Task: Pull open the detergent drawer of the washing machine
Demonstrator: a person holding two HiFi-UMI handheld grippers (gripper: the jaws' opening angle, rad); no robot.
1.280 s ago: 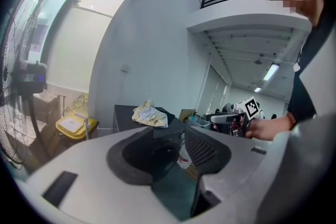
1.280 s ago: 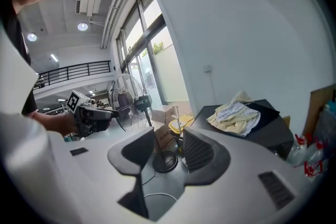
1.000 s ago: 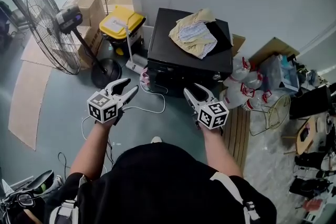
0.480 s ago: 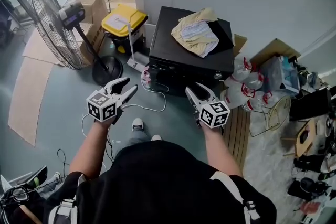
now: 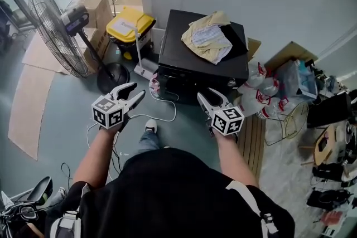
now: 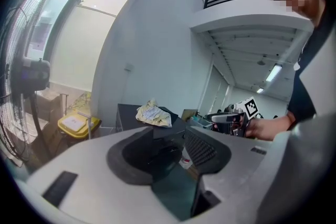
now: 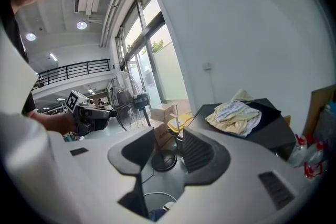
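The black washing machine stands against the white wall with a crumpled yellow cloth on its lid. Its front face is in shadow and I cannot make out the detergent drawer. My left gripper hovers open and empty over the floor, short of the machine's left front corner. The right gripper is open and empty too, just before the machine's front right. In the left gripper view the machine, the cloth and the right gripper show beyond the jaws. The right gripper view shows the cloth and the left gripper.
A pedestal fan and a yellow-lidded bin stand left of the machine, with cardboard boxes behind. A white cable lies on the floor. Plastic bottles, a wire basket and clutter crowd the right side.
The person's shoe has come forward on the floor between the arms. Both grippers stay open at about the same place before the machine.
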